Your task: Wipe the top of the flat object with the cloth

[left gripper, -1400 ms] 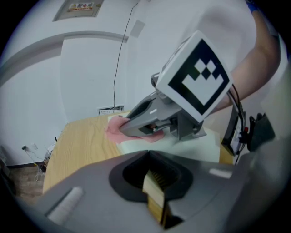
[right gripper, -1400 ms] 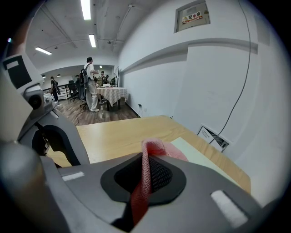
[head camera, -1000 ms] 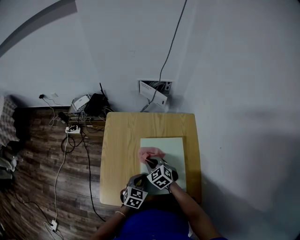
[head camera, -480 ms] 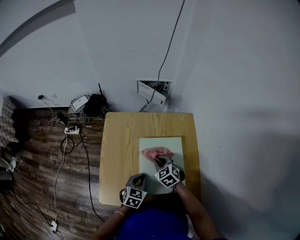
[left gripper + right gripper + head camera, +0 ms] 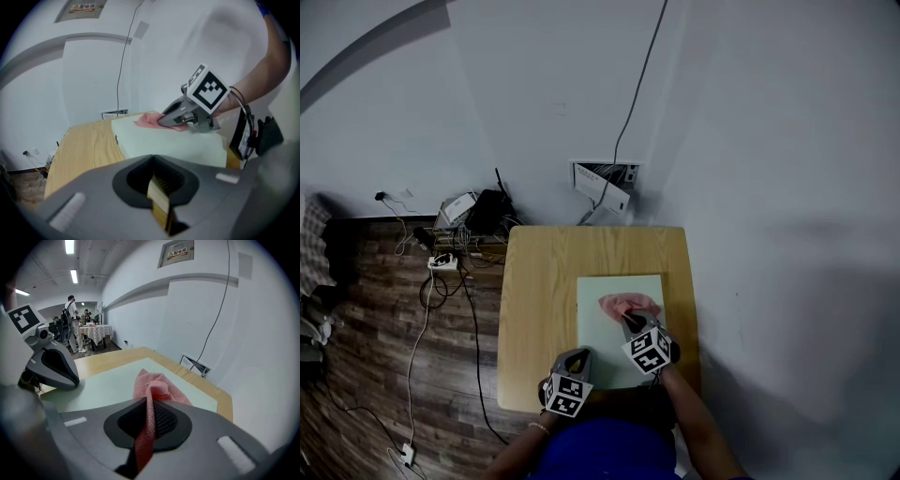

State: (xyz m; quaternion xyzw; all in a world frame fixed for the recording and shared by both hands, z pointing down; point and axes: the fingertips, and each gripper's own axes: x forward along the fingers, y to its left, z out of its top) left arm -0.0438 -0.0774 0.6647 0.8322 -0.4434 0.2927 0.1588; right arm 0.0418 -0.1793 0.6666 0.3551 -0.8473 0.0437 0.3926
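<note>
A pale green flat object [image 5: 614,337] lies on the right half of a wooden table [image 5: 539,300]. My right gripper [image 5: 634,322] is shut on a pink cloth [image 5: 630,304], which rests bunched on the object's far right part. In the right gripper view the cloth [image 5: 154,387] runs up between the closed jaws and spreads onto the flat object [image 5: 108,385]. My left gripper [image 5: 580,357] is shut with nothing in it, its tip at the object's near left corner. The left gripper view shows the right gripper [image 5: 187,115] pressing the cloth [image 5: 146,120] on the flat object [image 5: 164,143].
A white wall stands close behind and to the right of the table. A wall box [image 5: 605,183] with a hanging cable sits behind the table. Power strips and cables [image 5: 455,234] clutter the wood floor at the left. People [image 5: 71,324] stand far off.
My right gripper has dragged the pink cloth to the right across the flat object. The left gripper has stayed where it was.
</note>
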